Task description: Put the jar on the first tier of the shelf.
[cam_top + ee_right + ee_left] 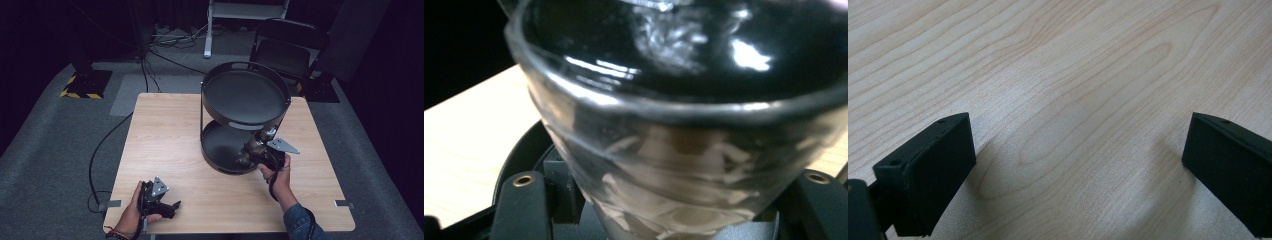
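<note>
Table (170,145) of light wood carries a black two-tier round tray stand (245,95) at far right of centre. Right tool (256,145), held in the person's right hand (277,175), reaches over the near rim of the lower tier with a clear glass (252,147) at its tip. Left tool (170,205) lies low at the near left edge of the table in the left hand (132,212).

Left gripper view: black jaws spread wide, bare wood grain (1073,100) between them.

Right gripper view: glass tumbler (684,125) pinched between the jaws, rim close to the camera and blurred; black tray (521,150) and table (469,130) behind it.
</note>
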Tool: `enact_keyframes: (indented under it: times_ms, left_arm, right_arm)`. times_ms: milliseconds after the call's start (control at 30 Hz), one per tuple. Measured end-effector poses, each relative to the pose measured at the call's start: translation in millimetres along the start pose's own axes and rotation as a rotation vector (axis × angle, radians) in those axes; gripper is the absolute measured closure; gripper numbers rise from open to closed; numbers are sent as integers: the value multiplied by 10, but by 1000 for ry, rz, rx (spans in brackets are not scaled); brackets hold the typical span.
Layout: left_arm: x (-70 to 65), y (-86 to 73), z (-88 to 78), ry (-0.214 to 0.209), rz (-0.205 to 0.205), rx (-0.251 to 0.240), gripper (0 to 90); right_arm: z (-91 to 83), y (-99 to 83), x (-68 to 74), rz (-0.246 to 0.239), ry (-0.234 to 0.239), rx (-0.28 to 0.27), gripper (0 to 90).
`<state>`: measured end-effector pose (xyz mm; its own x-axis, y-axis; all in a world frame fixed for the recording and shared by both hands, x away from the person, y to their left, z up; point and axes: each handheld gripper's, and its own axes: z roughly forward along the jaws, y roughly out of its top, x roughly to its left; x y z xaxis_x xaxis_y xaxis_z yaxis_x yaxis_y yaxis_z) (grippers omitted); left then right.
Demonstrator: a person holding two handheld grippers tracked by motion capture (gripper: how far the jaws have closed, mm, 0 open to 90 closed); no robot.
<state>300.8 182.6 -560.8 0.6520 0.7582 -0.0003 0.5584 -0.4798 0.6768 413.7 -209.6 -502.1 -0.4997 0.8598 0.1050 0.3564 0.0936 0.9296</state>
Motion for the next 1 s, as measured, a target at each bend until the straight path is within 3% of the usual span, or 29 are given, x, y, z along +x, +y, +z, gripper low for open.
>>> enact_keyframes:
  times_ms: [567,900,1000]
  left_arm:
    - [0,-1,0,-2,2,0,4]
    - [0,-1,0,-1,2,0,4]
    - [0,-1,0,-1,2,0,4]
  right_arm:
    - [119,12,55,-66,-1,92,336]
    - [125,31,53,-68,5,112,332]
    - [127,31,44,-70,15,129,293]
